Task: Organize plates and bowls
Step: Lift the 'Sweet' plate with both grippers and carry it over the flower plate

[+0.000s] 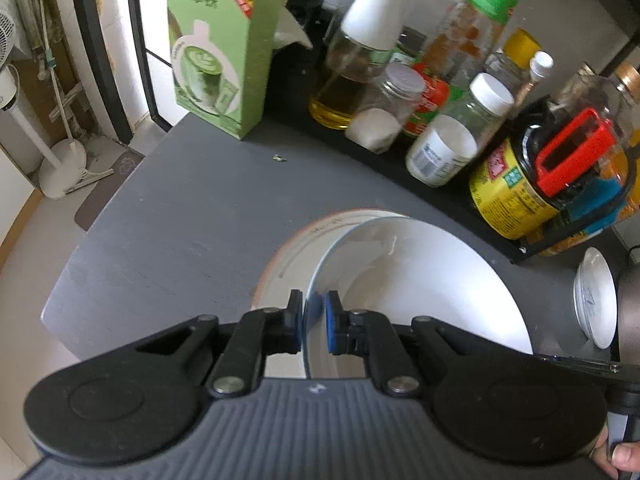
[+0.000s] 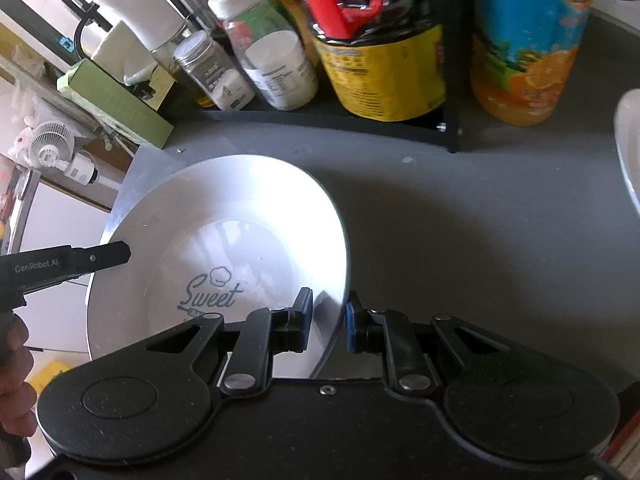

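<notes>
Both tongs are clamped on one white bowl, one on each side of its rim. The left tongs pinch the rim of the bowl between their blue pads, nearly closed. The right tongs pinch the opposite rim of the same bowl, which has "Sweet" printed inside.

The bowl is tilted, over the grey tabletop. In the left view a second white dish shows just behind and under it; whether the two touch cannot be told. A small dish leans at the far right, near the rack of bottles.

The step in hand looks like a two-handed carry of the bowl toward a stack. The next move calls for keeping both grips even and level, centring the bowl over the dish below, lowering gently, then releasing both sides together so it does not tip or chip.
</notes>
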Demonstrator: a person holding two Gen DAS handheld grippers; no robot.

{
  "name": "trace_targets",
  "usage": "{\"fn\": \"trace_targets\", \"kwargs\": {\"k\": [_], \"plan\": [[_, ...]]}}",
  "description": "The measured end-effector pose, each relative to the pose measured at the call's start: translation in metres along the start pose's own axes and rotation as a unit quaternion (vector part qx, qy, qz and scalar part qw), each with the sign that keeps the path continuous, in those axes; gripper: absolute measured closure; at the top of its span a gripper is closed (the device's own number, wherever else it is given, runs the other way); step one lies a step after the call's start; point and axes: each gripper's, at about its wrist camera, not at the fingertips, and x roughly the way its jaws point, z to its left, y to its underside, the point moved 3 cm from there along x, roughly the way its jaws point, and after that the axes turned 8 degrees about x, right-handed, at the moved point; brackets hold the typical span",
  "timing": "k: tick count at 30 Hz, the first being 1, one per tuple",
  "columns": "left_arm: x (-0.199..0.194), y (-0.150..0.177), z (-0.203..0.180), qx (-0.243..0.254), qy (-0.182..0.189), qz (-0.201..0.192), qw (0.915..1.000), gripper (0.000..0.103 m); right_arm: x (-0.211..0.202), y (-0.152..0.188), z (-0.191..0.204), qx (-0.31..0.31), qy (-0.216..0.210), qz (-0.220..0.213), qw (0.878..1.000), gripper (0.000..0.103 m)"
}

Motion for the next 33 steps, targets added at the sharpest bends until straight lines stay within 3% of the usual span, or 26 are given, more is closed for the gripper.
{"fn": "trace_targets", "kwargs": {"k": [24, 33], "plan": [[0.028, -0.005, 0.031, 0.004, -0.014, 0.019, 0.9997, 0.089, 0.028, 0.000, 0.031, -0.020, 0.028, 0.022, 0.999, 0.086], [0.036, -0.001, 0.029, 0.007, -0.013, 0.023, 0.9996, 0.087, 0.026, -0.007, 0.020, 0.010, 0.012, 0.025, 1.000, 0.086]]}}
